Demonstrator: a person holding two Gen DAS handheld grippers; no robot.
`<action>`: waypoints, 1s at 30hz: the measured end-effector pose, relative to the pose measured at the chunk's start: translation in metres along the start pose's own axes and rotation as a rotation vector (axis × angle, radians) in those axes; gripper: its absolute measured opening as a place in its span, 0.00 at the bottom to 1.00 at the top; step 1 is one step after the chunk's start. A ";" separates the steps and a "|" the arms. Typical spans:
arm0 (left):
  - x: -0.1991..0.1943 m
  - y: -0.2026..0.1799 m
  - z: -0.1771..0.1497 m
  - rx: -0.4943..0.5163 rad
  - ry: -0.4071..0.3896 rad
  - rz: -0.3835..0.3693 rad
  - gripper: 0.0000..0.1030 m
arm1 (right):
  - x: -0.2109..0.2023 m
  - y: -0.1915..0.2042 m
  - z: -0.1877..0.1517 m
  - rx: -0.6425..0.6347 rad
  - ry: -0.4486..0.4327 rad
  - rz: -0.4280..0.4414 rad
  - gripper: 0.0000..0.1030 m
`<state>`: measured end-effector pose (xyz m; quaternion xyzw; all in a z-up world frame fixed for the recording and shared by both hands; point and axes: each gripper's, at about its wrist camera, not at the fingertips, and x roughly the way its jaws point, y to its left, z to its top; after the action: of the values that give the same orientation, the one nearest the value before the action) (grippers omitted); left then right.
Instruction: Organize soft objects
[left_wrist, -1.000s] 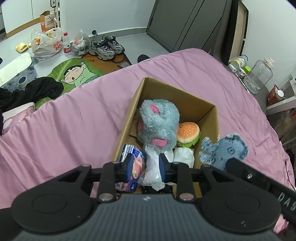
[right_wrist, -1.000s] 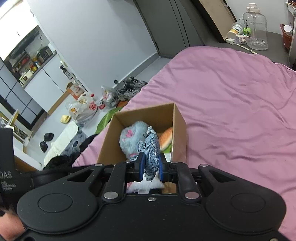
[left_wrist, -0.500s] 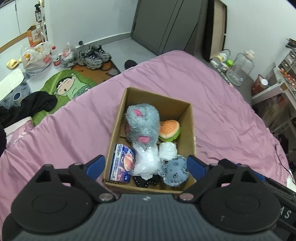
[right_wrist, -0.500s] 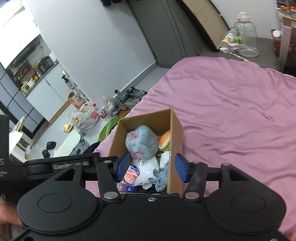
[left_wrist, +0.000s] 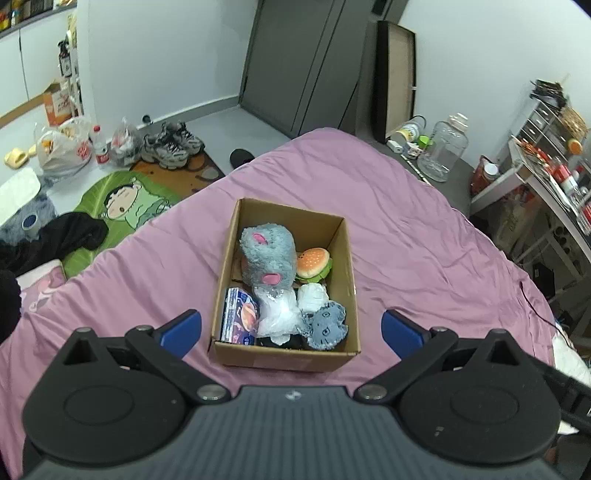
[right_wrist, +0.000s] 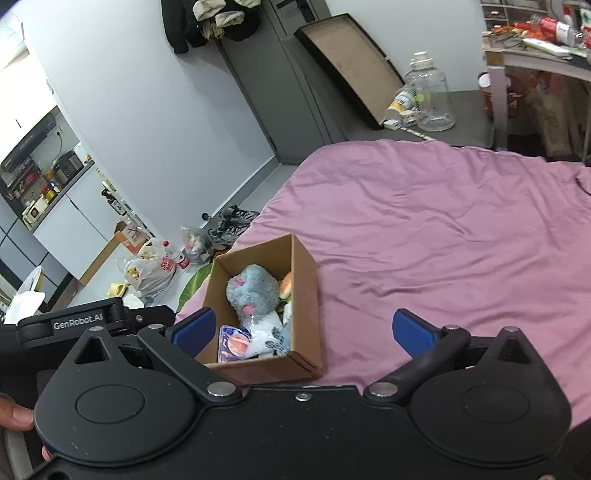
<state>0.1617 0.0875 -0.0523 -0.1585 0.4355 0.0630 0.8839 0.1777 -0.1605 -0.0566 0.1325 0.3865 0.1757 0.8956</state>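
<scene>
A cardboard box (left_wrist: 351, 254) stands on the pink bed. It holds a grey plush with pink patches (left_wrist: 267, 254), a burger plush (left_wrist: 314, 262), a white plastic-wrapped item (left_wrist: 279, 314), a blue planet-print packet (left_wrist: 240, 317) and a small blue-grey plush (left_wrist: 327, 325). My left gripper (left_wrist: 291, 328) is open and empty, above and in front of the box. My right gripper (right_wrist: 301, 330) is open and empty, raised near the box (right_wrist: 306, 295), where the grey plush (right_wrist: 253, 290) shows.
The pink bed (left_wrist: 424, 251) spreads all around the box. On the floor to the left lie a green cartoon mat (left_wrist: 122, 206), shoes (left_wrist: 171, 144), bags and dark clothes. A clear jug (left_wrist: 443, 147) and a cluttered desk (left_wrist: 546, 173) stand at the right.
Both grippers opened and pulled back and up from the box. The small blue-grey plush held by the right gripper now lies in the box's near right corner; the packet lies at its near left.
</scene>
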 end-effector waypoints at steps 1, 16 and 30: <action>-0.004 0.000 -0.002 0.005 -0.006 -0.008 1.00 | -0.003 0.000 0.000 0.001 -0.002 -0.005 1.00; -0.055 0.006 -0.021 0.044 -0.077 -0.041 1.00 | -0.049 0.013 -0.008 -0.037 -0.050 -0.076 1.00; -0.104 0.002 -0.025 0.113 -0.155 -0.044 1.00 | -0.088 0.032 -0.008 -0.064 -0.065 -0.108 1.00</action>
<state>0.0788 0.0839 0.0149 -0.1128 0.3653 0.0309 0.9235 0.1086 -0.1671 0.0067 0.0884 0.3580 0.1351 0.9197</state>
